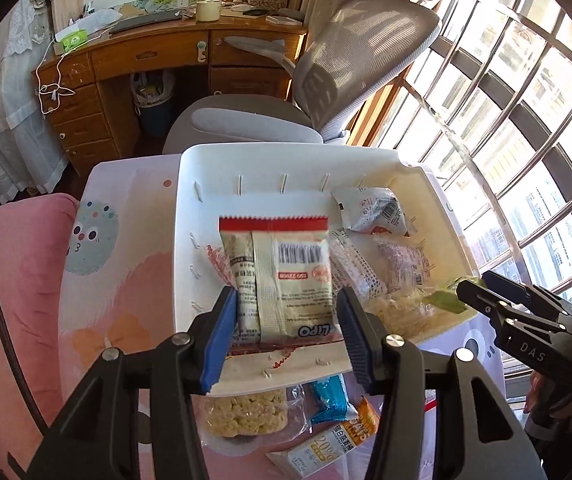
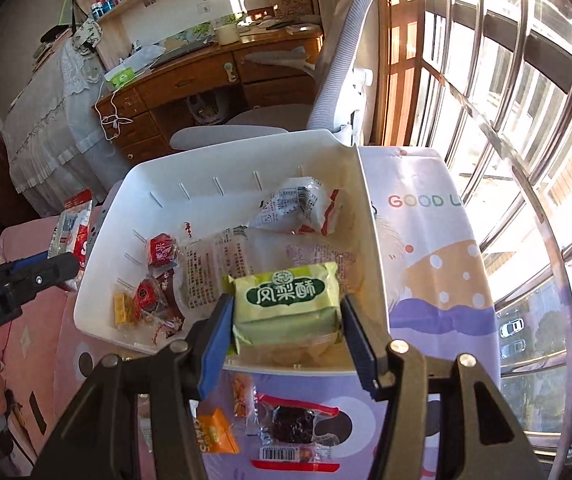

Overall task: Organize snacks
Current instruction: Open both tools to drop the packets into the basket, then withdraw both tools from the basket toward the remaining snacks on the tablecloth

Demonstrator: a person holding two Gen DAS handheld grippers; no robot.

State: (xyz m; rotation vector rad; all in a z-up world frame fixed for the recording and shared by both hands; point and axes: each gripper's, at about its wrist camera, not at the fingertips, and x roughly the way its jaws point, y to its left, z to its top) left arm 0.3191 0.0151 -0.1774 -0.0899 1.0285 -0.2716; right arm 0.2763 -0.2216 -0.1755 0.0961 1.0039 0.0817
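Note:
A white basket (image 1: 286, 150) (image 2: 226, 148) stands on a patterned tablecloth and holds several snack packets. My left gripper (image 1: 286, 300) hangs over its near left part. A red-and-white snack packet (image 1: 286, 276) stands between its fingers, with a thin gap at the right pad, so the jaws are open. My right gripper (image 2: 286, 308) is shut on a green pastry packet (image 2: 286, 300) above the basket's near right corner. The right gripper (image 1: 472, 284) also shows at the left wrist view's right edge. At the left of the right wrist view, the left gripper (image 2: 66, 264) shows with the red-and-white packet (image 2: 70, 228).
Loose snacks lie on the cloth in front of the basket: a rice bar (image 1: 246, 412), a blue packet (image 1: 330, 396), an orange oat packet (image 2: 214, 432), a dark fruit packet (image 2: 294, 424). A grey office chair (image 1: 366, 52) stands behind, a pink cushion (image 1: 14, 280) left, barred windows right.

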